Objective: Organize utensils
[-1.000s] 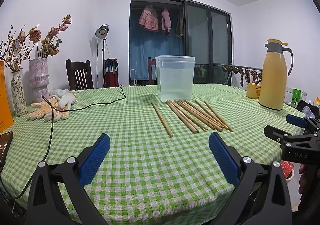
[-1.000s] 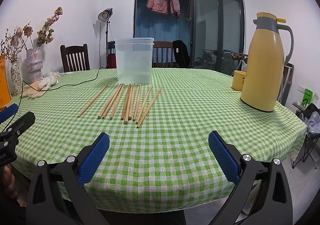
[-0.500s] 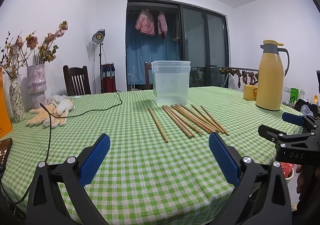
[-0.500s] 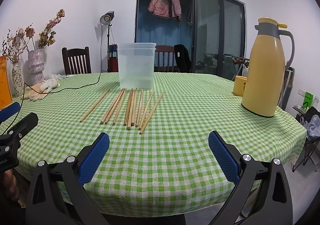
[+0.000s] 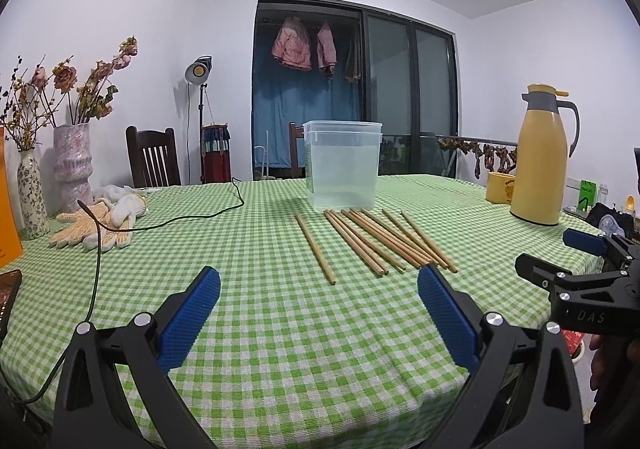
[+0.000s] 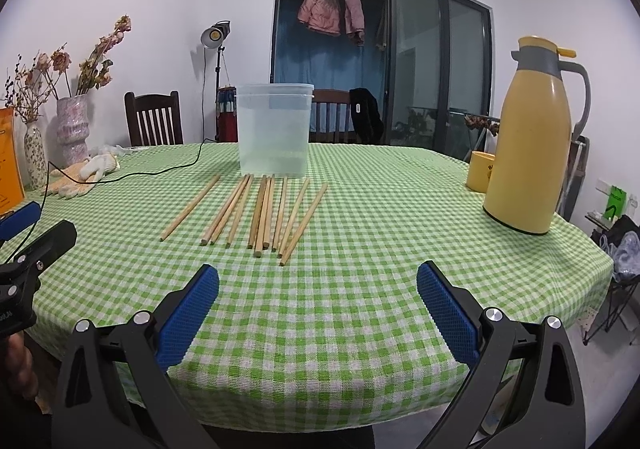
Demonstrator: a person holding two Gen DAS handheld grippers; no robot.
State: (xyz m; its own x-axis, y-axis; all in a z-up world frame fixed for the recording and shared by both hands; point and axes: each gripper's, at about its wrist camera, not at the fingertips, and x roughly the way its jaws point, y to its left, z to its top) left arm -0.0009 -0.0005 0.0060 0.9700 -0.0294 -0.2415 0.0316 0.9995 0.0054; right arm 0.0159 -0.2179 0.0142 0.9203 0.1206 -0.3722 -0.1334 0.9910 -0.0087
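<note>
Several wooden chopsticks (image 5: 372,239) (image 6: 262,211) lie side by side on the green checked tablecloth (image 5: 248,309) (image 6: 380,249), one of them (image 5: 315,248) apart on the left. Behind them stands an empty clear plastic container (image 5: 342,165) (image 6: 274,129). My left gripper (image 5: 318,313) hovers open over the near table edge, short of the chopsticks, nothing between its blue pads. My right gripper (image 6: 318,313) is open too, at the near edge, and shows in the left wrist view as the right gripper (image 5: 560,257) at far right.
A yellow thermos jug (image 5: 542,153) (image 6: 528,137) and yellow mug (image 6: 478,171) stand right. Knit gloves (image 5: 96,221), a black cable (image 5: 172,219) and two vases with dried flowers (image 5: 72,165) sit left. An orange card (image 6: 8,161) and dark chairs (image 5: 152,157) stand beyond.
Both wrist views have tilted up slightly, so the table and chopsticks sit lower in frame. Both grippers stay open and nothing on the table has moved.
</note>
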